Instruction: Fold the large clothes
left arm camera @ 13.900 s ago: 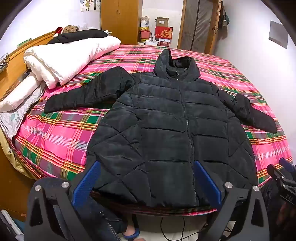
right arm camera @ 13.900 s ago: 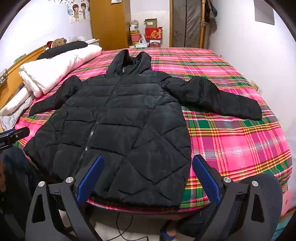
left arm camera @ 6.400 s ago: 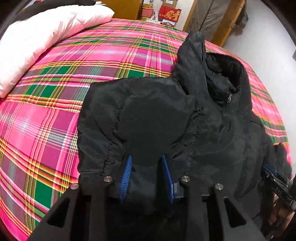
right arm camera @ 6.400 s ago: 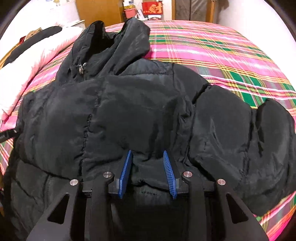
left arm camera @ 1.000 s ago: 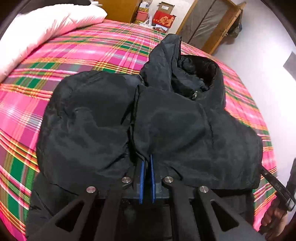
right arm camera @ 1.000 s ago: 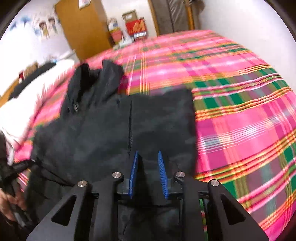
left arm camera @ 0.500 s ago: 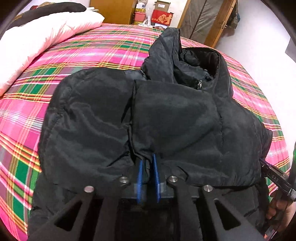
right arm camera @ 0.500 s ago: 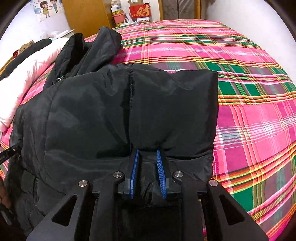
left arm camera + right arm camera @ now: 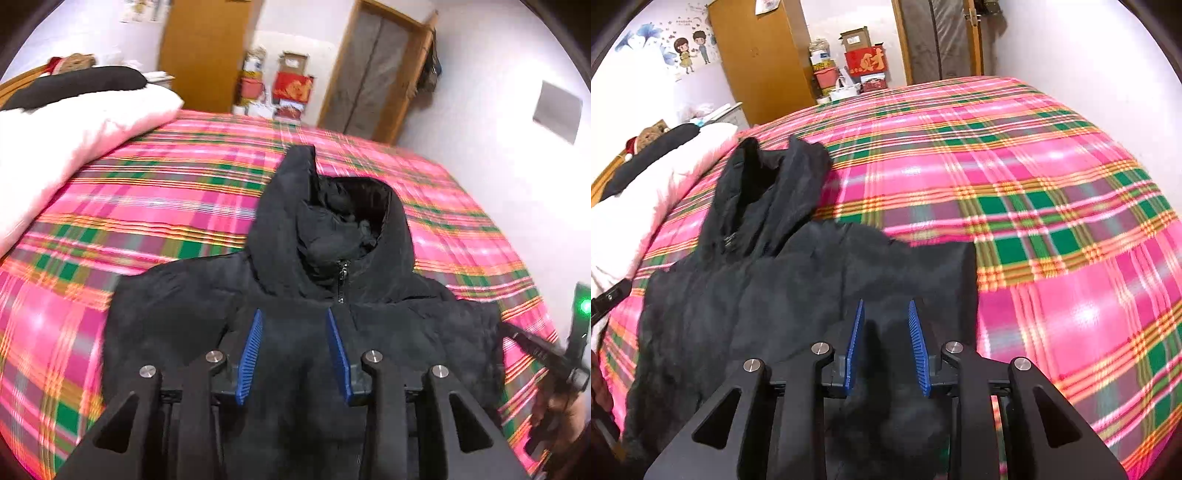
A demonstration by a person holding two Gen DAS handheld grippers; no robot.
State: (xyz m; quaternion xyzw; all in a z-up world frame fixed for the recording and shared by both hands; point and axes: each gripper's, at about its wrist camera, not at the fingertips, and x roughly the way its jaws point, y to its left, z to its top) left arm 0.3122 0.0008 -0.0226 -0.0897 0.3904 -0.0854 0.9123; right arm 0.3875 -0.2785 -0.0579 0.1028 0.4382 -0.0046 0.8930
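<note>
A white duvet lies along the bed's left edge. On the plaid bedspread the black jacket lies near the front edge, hood toward the far edge. The left gripper is spread apart above the jacket's chest; the right gripper is parted with jacket fabric between its pads.

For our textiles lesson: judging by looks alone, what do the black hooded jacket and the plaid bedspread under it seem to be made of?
Black hooded jacket: probably a synthetic shell over padding; matte, puffy, with a metal-looking zip pull at the collar.
Plaid bedspread: seemingly a woven cloth, pink, green and orange; it lies flat and smooth with a faint sheen. The fibre cannot be told.
</note>
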